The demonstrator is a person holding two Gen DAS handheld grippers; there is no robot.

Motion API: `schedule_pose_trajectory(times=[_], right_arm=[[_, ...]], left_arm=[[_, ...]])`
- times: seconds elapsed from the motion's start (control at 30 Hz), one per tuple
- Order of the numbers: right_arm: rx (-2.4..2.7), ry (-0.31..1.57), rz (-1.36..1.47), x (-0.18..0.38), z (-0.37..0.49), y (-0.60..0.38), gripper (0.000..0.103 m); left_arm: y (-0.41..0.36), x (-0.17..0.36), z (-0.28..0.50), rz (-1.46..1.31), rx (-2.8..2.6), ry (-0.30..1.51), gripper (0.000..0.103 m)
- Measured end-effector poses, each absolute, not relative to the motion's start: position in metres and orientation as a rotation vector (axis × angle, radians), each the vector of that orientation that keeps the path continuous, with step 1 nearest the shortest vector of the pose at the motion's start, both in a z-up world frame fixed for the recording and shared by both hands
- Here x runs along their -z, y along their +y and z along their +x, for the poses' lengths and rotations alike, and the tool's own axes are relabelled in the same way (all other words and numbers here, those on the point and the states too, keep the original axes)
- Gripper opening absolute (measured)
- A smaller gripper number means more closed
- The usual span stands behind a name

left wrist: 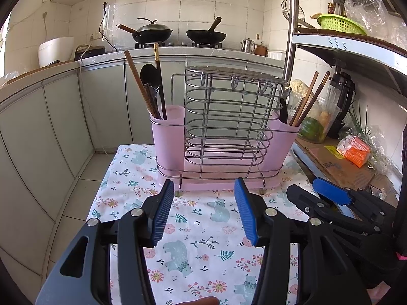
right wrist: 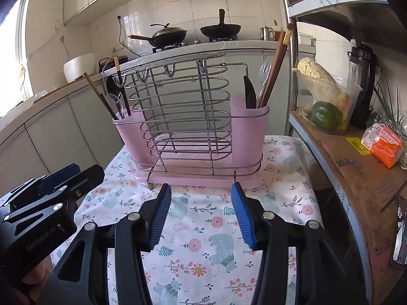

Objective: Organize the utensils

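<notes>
A pink utensil holder (left wrist: 168, 150) with a wire rack (left wrist: 229, 117) in its middle stands on a small table with a flowered cloth (left wrist: 193, 228). Its left cup holds brown chopsticks (left wrist: 138, 81), a black spoon (left wrist: 150, 76) and a clear spoon. Its right cup (right wrist: 251, 127) holds chopsticks (right wrist: 276, 63), a black knife (right wrist: 249, 92) and a clear spoon. My left gripper (left wrist: 203, 190) hangs open and empty just in front of the holder. My right gripper (right wrist: 201, 190) is open and empty too, beside the left one (right wrist: 48, 203).
A metal shelf unit (left wrist: 356, 48) stands right of the table, with a blender (left wrist: 340, 101), a vegetable container (right wrist: 328, 101), an orange packet (right wrist: 384, 145) and a green basket (left wrist: 338, 24). Behind are a counter, two woks (left wrist: 152, 33) and a white cooker (left wrist: 54, 50).
</notes>
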State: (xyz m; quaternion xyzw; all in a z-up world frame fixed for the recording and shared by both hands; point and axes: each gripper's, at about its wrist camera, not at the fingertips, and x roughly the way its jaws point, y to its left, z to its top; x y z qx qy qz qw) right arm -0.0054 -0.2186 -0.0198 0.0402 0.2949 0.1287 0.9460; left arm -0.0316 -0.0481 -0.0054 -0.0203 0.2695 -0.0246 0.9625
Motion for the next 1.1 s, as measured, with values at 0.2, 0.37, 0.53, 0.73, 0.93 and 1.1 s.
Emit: schedule_pose_trajectory(times=[0.2,0.37,0.53,0.73,0.93,1.1], right_arm=[[-0.262,0.599,0.081,0.0204,-0.0060,-0.2178,0.049],[-0.263,0.601,0.079,0.0211,-0.0063,-0.2171,0.049],[-0.263,0.602,0.077,0.0213,-0.0064,-0.2168,0.049],[-0.266,0.604,0.075,0.0218,-0.0071,-0.2154,0.049],[-0.267,0.606,0.073,0.0226,-0.0072,-0.2140,0.049],[-0.269,0.608,0.072,0.0239,-0.0067,-0.2132,0.049]], left_arm=[[-0.0481,0.0048,-0.0320,-0.043,0.050,0.545,0.050],[-0.0480,0.0048,-0.0321,-0.043,0.050,0.544,0.050],[-0.0481,0.0050,-0.0324,-0.045,0.050,0.545,0.050],[-0.0494,0.0043,-0.0344,-0.046,0.052,0.547,0.050],[-0.0494,0.0052,-0.0343,-0.049,0.050,0.548,0.050],[-0.0494,0.0063,-0.0338,-0.054,0.050,0.550,0.050]])
